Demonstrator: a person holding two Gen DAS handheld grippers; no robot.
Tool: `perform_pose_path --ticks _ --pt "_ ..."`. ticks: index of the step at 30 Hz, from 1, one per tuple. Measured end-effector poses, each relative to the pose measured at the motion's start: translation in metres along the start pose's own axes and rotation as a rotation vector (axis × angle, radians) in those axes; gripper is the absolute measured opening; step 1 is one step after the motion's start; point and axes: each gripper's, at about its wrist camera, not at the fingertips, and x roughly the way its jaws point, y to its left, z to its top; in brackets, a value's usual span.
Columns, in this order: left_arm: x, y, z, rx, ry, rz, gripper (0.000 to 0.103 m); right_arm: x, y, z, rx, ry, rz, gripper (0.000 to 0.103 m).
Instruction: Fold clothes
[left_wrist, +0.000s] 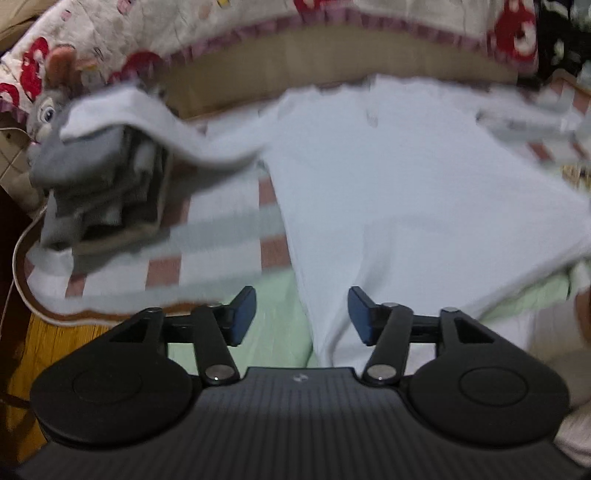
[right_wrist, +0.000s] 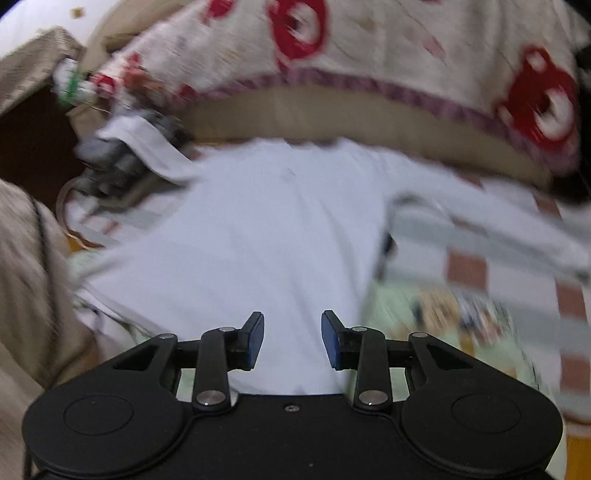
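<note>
A white long-sleeved shirt (left_wrist: 388, 192) lies spread on the bed, its left sleeve (left_wrist: 155, 122) draped over a pile of grey clothes. My left gripper (left_wrist: 302, 315) hovers over the shirt's near left edge with its blue pads apart and nothing pinched between them. In the right wrist view the same shirt (right_wrist: 266, 229) fills the middle, one sleeve (right_wrist: 491, 206) running off to the right. My right gripper (right_wrist: 292, 339) is open above the shirt's near hem, its pads clear of the cloth. Both views are blurred by motion.
A checked red, white and green sheet (left_wrist: 221, 254) covers the bed. A grey plush toy (left_wrist: 48, 107) and a pile of grey clothes (left_wrist: 99, 188) sit at the left. A quilt with red patterns (right_wrist: 406, 55) lies along the far side. Wooden floor (left_wrist: 40, 350) shows at the lower left.
</note>
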Motion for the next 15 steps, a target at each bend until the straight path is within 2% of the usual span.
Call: perform_pose_path --ticks 2,3,6,8,9,12,15 --pt "0.004 0.009 0.009 -0.044 -0.034 -0.014 0.061 0.012 0.005 0.022 -0.026 -0.013 0.028 0.047" --pt "0.011 0.015 0.013 -0.074 -0.047 -0.01 0.061 0.023 0.01 0.034 -0.044 -0.012 0.04 0.047" --pt "0.042 0.041 0.029 -0.215 -0.093 0.078 0.06 0.076 0.036 0.077 -0.126 0.033 0.059 0.047" --pt "0.052 0.061 0.04 -0.345 -0.183 0.118 0.056 0.112 0.056 0.109 -0.184 0.065 0.082 0.047" --pt "0.056 0.072 0.046 -0.403 -0.225 0.115 0.056 0.129 0.073 0.131 -0.219 0.086 0.115 0.047" --pt "0.063 0.107 0.064 -0.551 -0.306 0.044 0.056 0.166 0.123 0.198 -0.316 0.134 0.189 0.048" --pt "0.078 0.132 0.079 -0.629 -0.359 0.067 0.056 0.205 0.168 0.254 -0.381 0.185 0.229 0.053"
